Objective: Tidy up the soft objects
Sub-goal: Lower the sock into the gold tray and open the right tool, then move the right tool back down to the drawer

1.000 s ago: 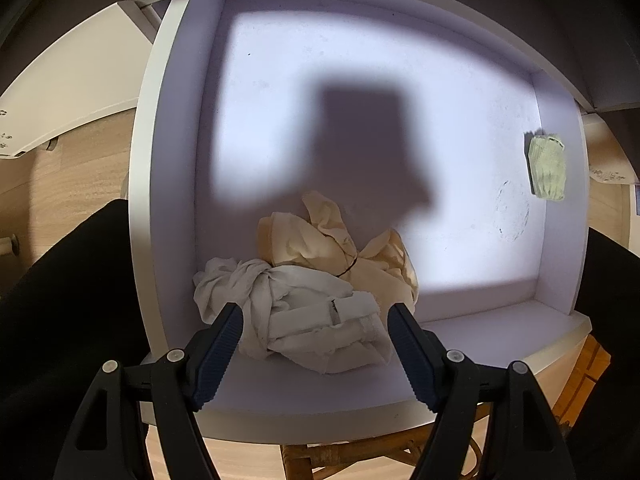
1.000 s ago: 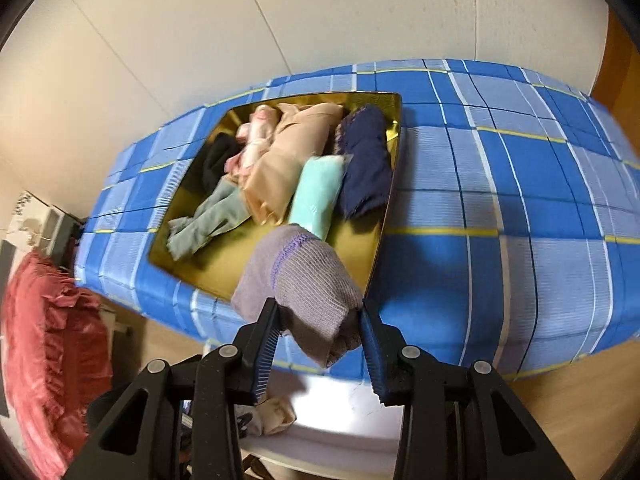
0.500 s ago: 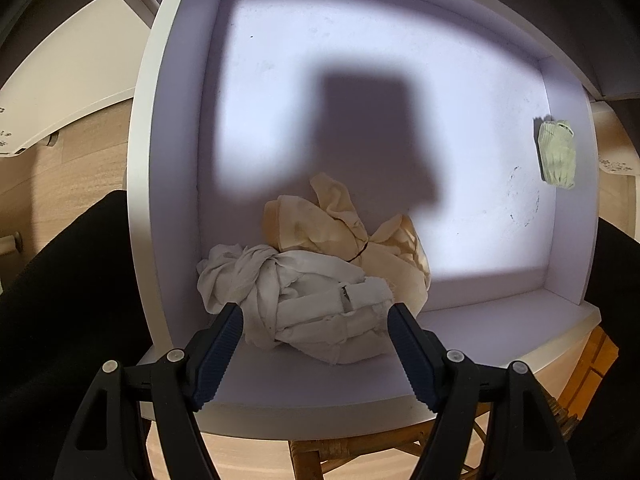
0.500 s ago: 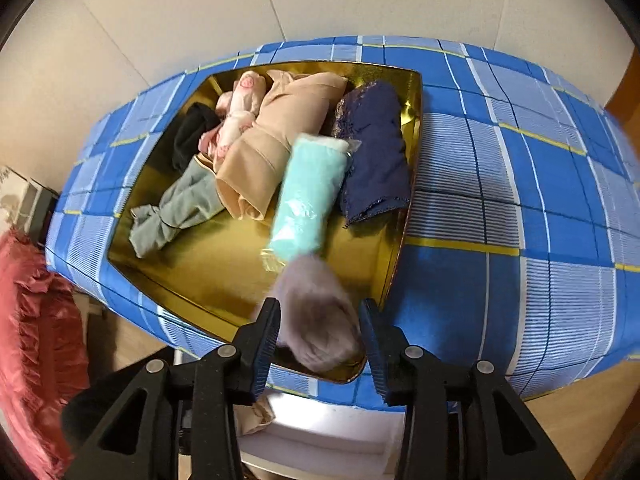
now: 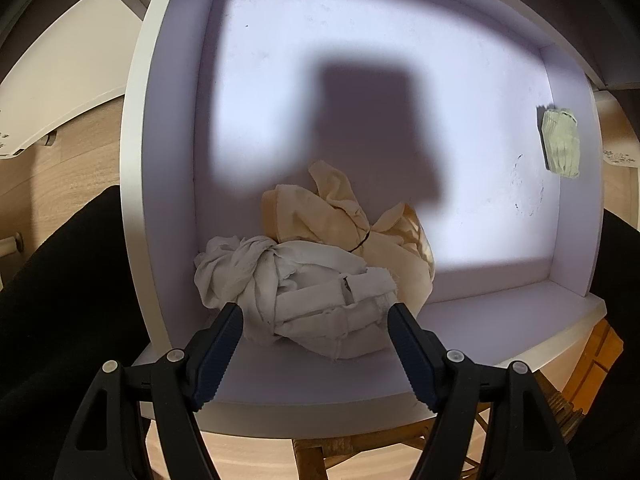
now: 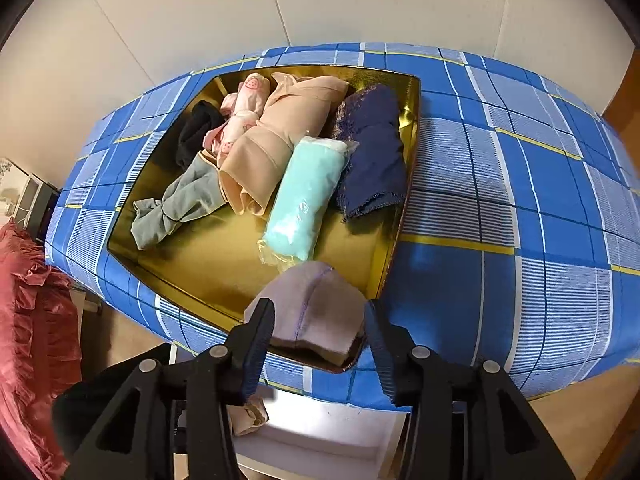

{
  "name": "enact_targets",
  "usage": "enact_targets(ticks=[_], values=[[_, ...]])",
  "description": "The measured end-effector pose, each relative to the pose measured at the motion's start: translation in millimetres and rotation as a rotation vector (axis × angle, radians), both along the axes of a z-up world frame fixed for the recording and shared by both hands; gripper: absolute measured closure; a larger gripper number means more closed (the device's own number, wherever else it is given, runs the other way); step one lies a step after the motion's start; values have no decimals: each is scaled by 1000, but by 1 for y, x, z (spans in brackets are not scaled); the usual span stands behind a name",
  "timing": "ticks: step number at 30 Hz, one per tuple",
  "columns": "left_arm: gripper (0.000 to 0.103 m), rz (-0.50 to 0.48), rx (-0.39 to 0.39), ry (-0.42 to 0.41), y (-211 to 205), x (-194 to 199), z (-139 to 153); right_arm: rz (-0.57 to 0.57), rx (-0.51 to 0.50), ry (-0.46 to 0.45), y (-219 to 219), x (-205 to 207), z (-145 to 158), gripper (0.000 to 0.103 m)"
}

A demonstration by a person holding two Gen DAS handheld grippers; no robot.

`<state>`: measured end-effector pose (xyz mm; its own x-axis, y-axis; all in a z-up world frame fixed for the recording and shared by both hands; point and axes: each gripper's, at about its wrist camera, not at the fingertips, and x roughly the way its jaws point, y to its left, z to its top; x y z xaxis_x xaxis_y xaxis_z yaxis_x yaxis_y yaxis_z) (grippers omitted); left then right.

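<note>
In the right wrist view a lilac knitted cloth (image 6: 316, 300) lies in the near corner of a gold tray (image 6: 224, 248). My right gripper (image 6: 318, 312) straddles it with its jaws opening; the right pad stands clear of the cloth. The tray also holds a mint roll (image 6: 304, 196), a navy lace piece (image 6: 372, 152), a beige garment (image 6: 276, 136), pink, black and grey-green items. In the left wrist view my left gripper (image 5: 314, 312) hangs open just above a crumpled white cloth (image 5: 312, 280) in a white drawer (image 5: 172, 160), with a cream cloth (image 5: 320, 212) behind it.
The tray sits on a blue checked cover (image 6: 500, 200). A folded pale green cloth (image 5: 562, 142) lies at the drawer's right wall. A red ruffled fabric (image 6: 32, 320) hangs at the left. A wicker seat (image 5: 340, 456) shows below the drawer. Dark clothing (image 5: 60, 300) flanks it.
My right gripper came down over the gold tray, set the lilac cloth in its near corner, and its jaws have widened. The left gripper has stayed over the white cloth.
</note>
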<state>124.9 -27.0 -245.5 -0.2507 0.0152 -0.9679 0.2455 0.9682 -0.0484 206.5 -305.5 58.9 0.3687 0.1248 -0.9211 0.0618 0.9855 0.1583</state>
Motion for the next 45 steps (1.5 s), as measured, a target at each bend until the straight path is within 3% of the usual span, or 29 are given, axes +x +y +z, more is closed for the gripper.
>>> enact_targets(ticks=[11, 26, 35, 45], values=[[27, 34, -17, 18, 12, 3, -5, -24, 41, -81, -13, -33, 3, 50], [27, 40, -2, -22, 13, 4, 1, -69, 126, -79, -39, -90, -28, 46], [27, 33, 6, -57, 10, 6, 8, -74, 185, 25, -37, -125, -84, 44], [27, 64, -16, -62, 14, 7, 13, -68, 184, 211, -18, -134, -175, 44]])
